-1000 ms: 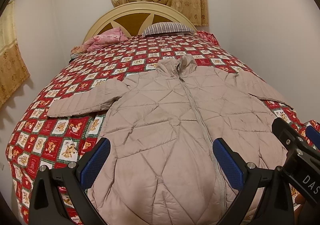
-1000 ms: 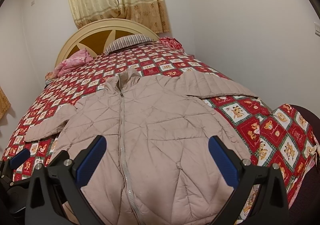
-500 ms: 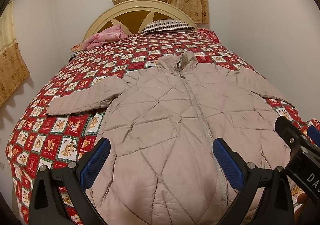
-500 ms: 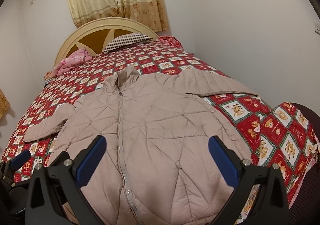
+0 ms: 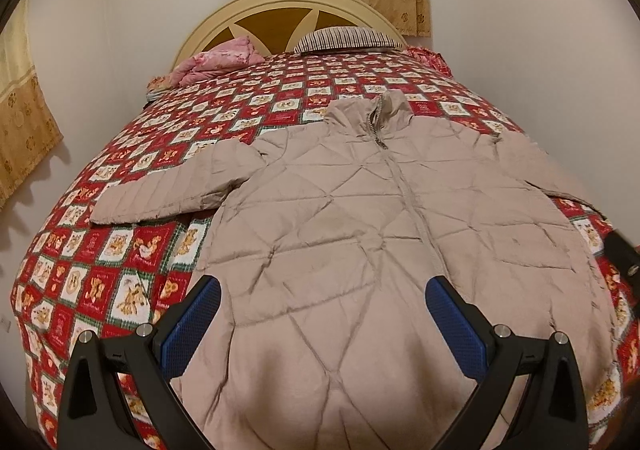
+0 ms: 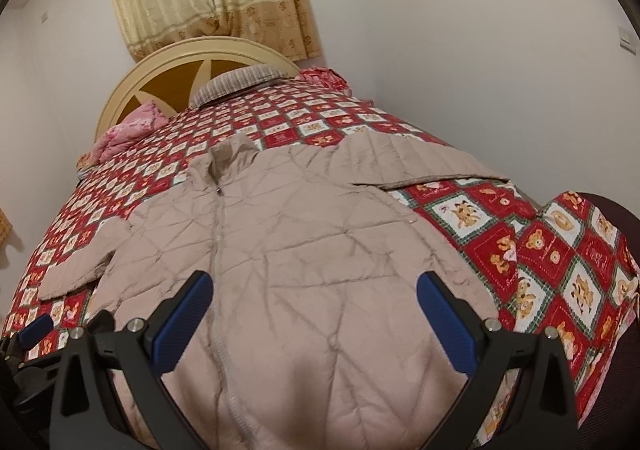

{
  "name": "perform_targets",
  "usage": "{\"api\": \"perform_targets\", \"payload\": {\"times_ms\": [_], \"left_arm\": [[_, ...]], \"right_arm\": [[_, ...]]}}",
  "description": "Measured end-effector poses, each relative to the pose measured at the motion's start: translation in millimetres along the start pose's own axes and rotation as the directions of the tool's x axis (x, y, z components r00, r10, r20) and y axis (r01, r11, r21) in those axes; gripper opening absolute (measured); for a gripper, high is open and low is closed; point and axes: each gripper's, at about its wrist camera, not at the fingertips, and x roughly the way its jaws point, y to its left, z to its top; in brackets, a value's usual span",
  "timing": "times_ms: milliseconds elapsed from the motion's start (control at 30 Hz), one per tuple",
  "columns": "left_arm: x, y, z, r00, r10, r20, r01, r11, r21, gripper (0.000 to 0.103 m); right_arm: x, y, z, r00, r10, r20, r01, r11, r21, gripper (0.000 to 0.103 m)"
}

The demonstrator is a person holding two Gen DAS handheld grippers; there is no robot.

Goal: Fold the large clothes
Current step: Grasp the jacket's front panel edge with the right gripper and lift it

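A beige quilted jacket (image 5: 360,218) lies flat and zipped on the bed, collar toward the headboard, both sleeves spread out. It also shows in the right wrist view (image 6: 304,250). My left gripper (image 5: 320,314) is open and empty, hovering over the jacket's lower left part. My right gripper (image 6: 312,306) is open and empty over the jacket's lower right part. The left sleeve (image 5: 176,186) reaches toward the bed's left side, the right sleeve (image 6: 408,162) toward the wall.
The bed carries a red patchwork quilt (image 5: 120,282) with bear prints. A striped pillow (image 5: 344,38) and a pink bundle (image 5: 216,62) lie by the cream headboard (image 5: 288,6). White walls stand close on both sides. A dark object (image 6: 616,234) sits at the bed's right corner.
Both grippers have moved forward and slightly lower over the jacket's hem; the jacket fills more of each view. Both stay open. The jacket has not moved.
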Motion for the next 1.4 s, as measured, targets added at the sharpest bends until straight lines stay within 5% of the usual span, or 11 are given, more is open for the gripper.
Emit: {"api": "perform_targets", "payload": {"times_ms": [133,267,400,600,700,833,1000,1167,1333,1400], "left_arm": [[22,1,13,1.0,-0.009,0.01,0.009,1.0,0.019,0.102],[54,18,39,0.998,-0.041,0.049,0.041,0.999,-0.008,0.102],[101,46,66,0.992,0.012,0.127,-0.004,0.998,-0.068,0.102],[181,77,66,0.999,0.029,-0.016,-0.031,0.981,-0.193,0.102],[211,87,53,0.993,-0.029,-0.118,-0.003,0.965,-0.262,0.102],[213,78,48,0.991,-0.006,-0.13,-0.025,0.971,-0.237,0.102],[220,73,47,0.989,0.029,-0.143,-0.057,0.979,-0.198,0.102],[225,72,49,0.988,0.038,-0.147,-0.065,0.981,-0.184,0.102],[226,71,49,0.988,0.039,-0.147,-0.066,0.981,-0.183,0.102],[226,71,50,0.988,0.039,-0.148,-0.067,0.981,-0.182,0.102]], "right_arm": [[10,-25,14,0.999,-0.015,0.032,0.015,1.0,0.012,0.103],[34,-58,34,0.999,-0.031,-0.023,0.032,0.997,0.064,0.103],[54,-123,55,0.999,-0.033,-0.04,0.041,0.972,0.231,0.086],[82,-239,72,0.999,-0.011,-0.053,0.039,0.819,0.573,0.064],[104,-278,83,0.998,0.014,-0.066,0.032,0.758,0.652,0.064],[142,-315,99,0.996,0.044,-0.075,0.026,0.666,0.745,0.064],[187,-341,116,0.988,-0.022,-0.15,0.128,0.655,0.744,0.061],[228,-367,105,0.981,0.05,-0.19,0.134,0.534,0.835,0.06],[250,-384,111,0.985,0.002,-0.174,0.151,0.49,0.859,0.06],[257,-390,110,0.985,-0.009,-0.171,0.155,0.472,0.868,0.046]]}}
